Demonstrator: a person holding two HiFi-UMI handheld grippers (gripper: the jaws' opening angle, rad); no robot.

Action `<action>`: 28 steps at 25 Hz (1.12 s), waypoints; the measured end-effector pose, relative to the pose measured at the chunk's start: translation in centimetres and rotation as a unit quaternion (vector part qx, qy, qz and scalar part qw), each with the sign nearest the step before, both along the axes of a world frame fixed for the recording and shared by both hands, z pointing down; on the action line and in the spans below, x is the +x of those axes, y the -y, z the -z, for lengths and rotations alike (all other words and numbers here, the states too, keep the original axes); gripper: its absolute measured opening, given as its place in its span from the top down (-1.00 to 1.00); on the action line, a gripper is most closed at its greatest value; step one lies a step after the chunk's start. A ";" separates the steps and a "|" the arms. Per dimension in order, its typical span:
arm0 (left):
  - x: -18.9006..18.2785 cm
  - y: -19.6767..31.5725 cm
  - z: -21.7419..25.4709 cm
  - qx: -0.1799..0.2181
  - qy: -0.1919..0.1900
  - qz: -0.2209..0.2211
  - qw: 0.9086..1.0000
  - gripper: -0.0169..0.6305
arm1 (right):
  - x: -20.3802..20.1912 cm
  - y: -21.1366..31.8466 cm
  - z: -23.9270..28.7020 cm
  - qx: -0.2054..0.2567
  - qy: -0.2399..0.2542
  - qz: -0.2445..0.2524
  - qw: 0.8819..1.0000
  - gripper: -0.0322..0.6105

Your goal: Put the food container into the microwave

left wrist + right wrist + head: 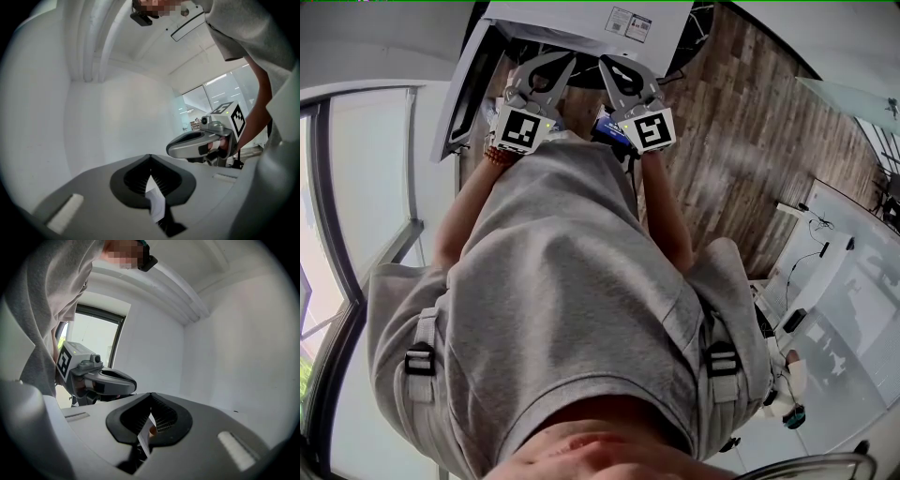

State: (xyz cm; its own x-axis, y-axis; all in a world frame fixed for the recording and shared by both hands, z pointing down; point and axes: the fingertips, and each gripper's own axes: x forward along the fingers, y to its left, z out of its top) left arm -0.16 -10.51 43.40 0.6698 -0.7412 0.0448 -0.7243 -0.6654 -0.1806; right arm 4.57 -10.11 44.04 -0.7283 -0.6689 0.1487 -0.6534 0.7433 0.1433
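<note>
One person in a grey shirt (pixel 572 281) holds two grippers side by side. The left gripper (pixel 150 156) has its jaws closed tip to tip on nothing, and so does the right gripper (pixel 151 394). Beyond them stands one white microwave (pixel 581 23). The food container cannot be made out, so neither its place nor its long axis can be told.

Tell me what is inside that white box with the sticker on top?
Nothing inside shows. The head view catches only the top of the white box, its sticker and a dark gap under the edge. The left gripper and right gripper, both shut, cover the front.
</note>
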 end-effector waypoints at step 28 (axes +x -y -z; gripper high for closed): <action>-0.1 -0.1 -0.1 0.000 0.003 0.003 1.000 0.95 | -0.3 0.0 -0.1 -0.001 -0.002 0.005 1.000 0.86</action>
State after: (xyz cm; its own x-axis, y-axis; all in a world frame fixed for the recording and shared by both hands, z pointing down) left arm -0.26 -10.38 43.52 0.6644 -0.7457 0.0493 -0.7278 -0.6606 -0.1844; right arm 4.28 -10.13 44.18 -0.7346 -0.6612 0.1521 -0.6453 0.7501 0.1446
